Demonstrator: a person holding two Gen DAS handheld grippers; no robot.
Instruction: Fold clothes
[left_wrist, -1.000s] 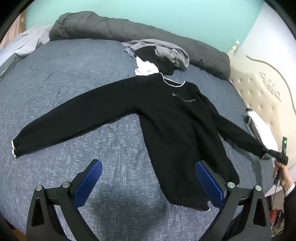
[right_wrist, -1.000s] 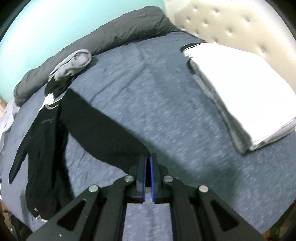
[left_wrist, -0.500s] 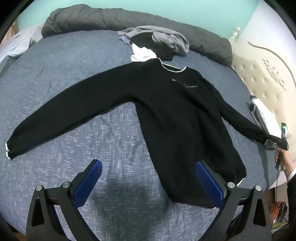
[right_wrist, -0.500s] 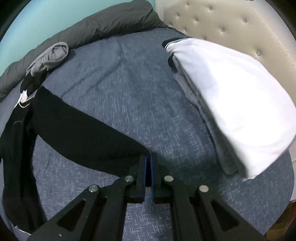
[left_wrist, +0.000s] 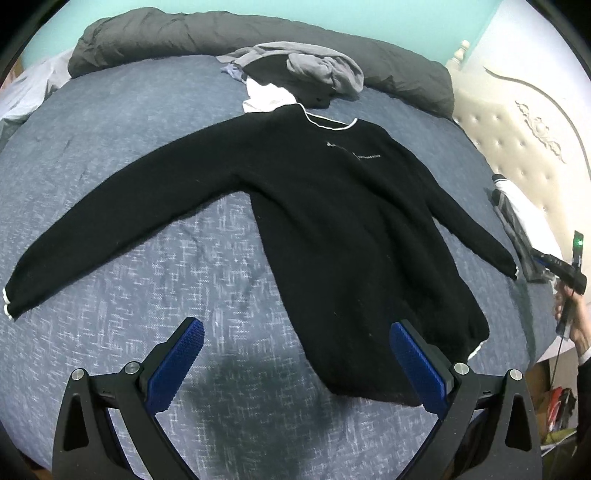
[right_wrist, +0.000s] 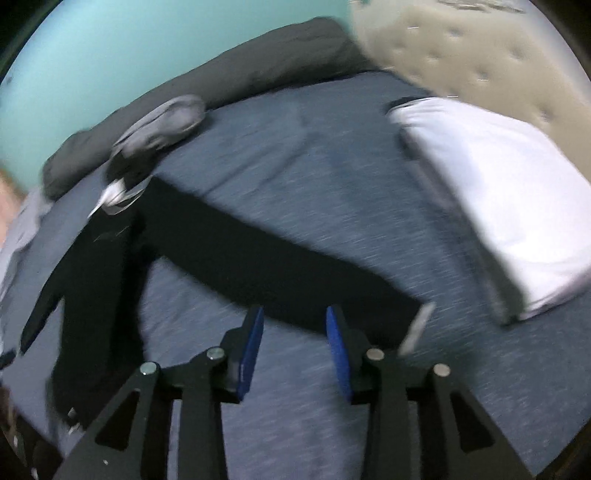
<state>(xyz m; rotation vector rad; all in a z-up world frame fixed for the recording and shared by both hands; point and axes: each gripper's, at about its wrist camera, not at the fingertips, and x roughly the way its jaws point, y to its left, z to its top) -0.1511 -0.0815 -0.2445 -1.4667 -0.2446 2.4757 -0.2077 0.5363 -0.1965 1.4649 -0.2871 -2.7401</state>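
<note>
A black sweater (left_wrist: 332, 221) lies flat on the bed (left_wrist: 129, 295), both sleeves stretched out, its collar toward the far edge. The left gripper (left_wrist: 295, 365) hangs over its hem, jaws spread wide. The right gripper (right_wrist: 294, 347), jaws parted and empty, sits beside the sleeve cuff (right_wrist: 399, 314).

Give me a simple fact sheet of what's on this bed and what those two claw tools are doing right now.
Surface: blue bed
Main garment: black sweater, flat, sleeves spread
Left gripper: open, empty, above the sweater's hem
Right gripper: open, by the sleeve end, not gripping it
Folded stack: white clothes near the headboard
Unfolded pile: grey clothes beyond the collar
Back edge: dark duvet
</note>
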